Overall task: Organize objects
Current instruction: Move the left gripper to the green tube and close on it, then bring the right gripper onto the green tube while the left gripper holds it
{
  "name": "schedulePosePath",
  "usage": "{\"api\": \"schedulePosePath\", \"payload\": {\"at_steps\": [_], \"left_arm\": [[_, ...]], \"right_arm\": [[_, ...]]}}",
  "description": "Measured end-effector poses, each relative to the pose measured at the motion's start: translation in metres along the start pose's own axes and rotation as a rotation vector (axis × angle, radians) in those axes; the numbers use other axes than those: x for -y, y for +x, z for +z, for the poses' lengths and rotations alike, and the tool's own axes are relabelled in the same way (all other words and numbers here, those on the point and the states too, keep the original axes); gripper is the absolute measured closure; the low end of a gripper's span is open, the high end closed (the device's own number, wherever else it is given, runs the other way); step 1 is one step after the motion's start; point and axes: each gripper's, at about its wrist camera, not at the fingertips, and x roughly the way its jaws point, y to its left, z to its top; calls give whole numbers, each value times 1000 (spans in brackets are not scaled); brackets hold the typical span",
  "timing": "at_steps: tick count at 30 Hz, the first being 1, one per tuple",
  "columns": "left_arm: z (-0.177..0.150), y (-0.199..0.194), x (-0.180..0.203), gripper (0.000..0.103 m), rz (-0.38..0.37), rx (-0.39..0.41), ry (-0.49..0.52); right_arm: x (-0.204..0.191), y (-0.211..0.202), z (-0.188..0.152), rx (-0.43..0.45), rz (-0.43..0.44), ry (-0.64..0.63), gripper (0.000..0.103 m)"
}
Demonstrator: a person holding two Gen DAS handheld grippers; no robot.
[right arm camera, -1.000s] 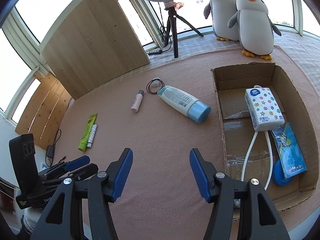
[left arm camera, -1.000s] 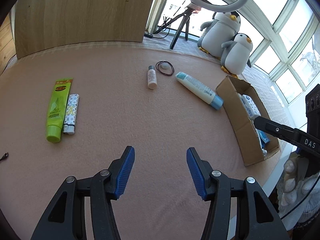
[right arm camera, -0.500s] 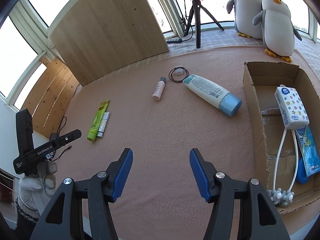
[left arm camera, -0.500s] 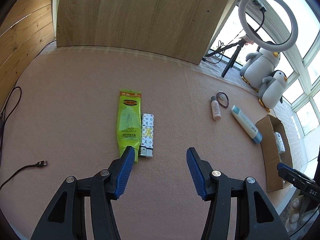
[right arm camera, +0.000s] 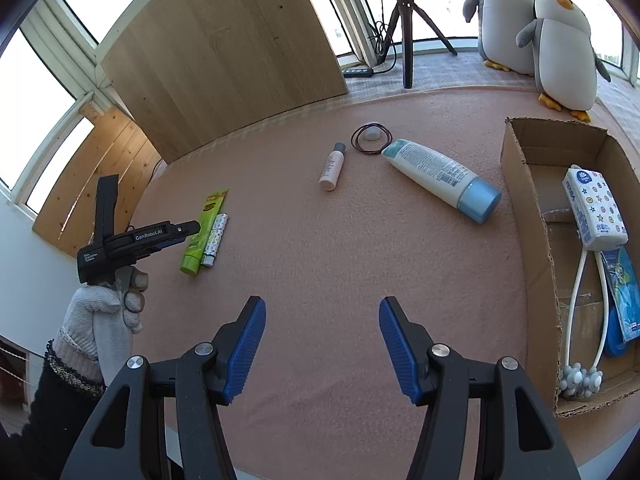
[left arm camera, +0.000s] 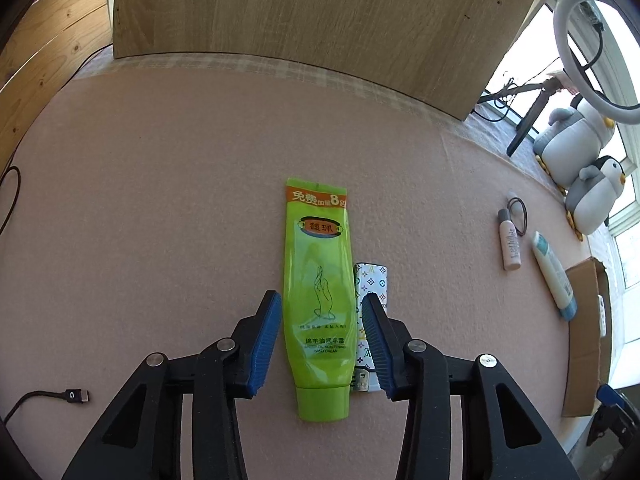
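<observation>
A green hand-cream tube [left arm camera: 318, 292] lies flat on the pink mat with its cap toward me, and a small patterned case [left arm camera: 372, 280] lies against its right side. My left gripper [left arm camera: 320, 344] hangs over the tube's lower half. Its jaws are closing, with the tube between the blue pads and a thin gap still on each side. The right pad covers part of the case. In the right wrist view the left gripper [right arm camera: 190, 228] sits over the tube [right arm camera: 202, 232], held by a gloved hand [right arm camera: 104, 312]. My right gripper [right arm camera: 322, 344] stands open over bare mat.
A small pink bottle [right arm camera: 333, 166], a hair tie [right arm camera: 372, 139] and a white bottle with a blue cap [right arm camera: 440, 178] lie mid-mat. A cardboard box [right arm camera: 520, 184] at right holds a tissue pack [right arm camera: 594, 208] and a massager [right arm camera: 580, 380]. A USB cable [left arm camera: 72, 396] lies near left.
My left gripper swept left across the mat, came down over the green tube, and its jaws narrowed around it. My right gripper shifted a little at first, then stayed put and open.
</observation>
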Motion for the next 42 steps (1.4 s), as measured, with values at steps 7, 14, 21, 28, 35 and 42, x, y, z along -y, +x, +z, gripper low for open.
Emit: {"api": "schedulePosePath", "payload": {"at_steps": [7,14,21,28,35,42], "left_arm": [[-3,10,7,61,21,10,52],[-12,16,12,65,45,12,79],[-24,15,23,69,38,23,93],[-40,17,50,69,-1,28,106],[-55,17,73,73,-71,18,98],[-80,9,85,76,-148,-4,103]], "right_arm": [[0,-6,4,14,-9,2,48],[-1,-4,6,14,5,-5,48],[11,-3,7,11,15,17,48],[21,3,9,-4,15,40,48],[19,4,10,-3,25,24,48],[21,13,9,-18,27,36,48]]}}
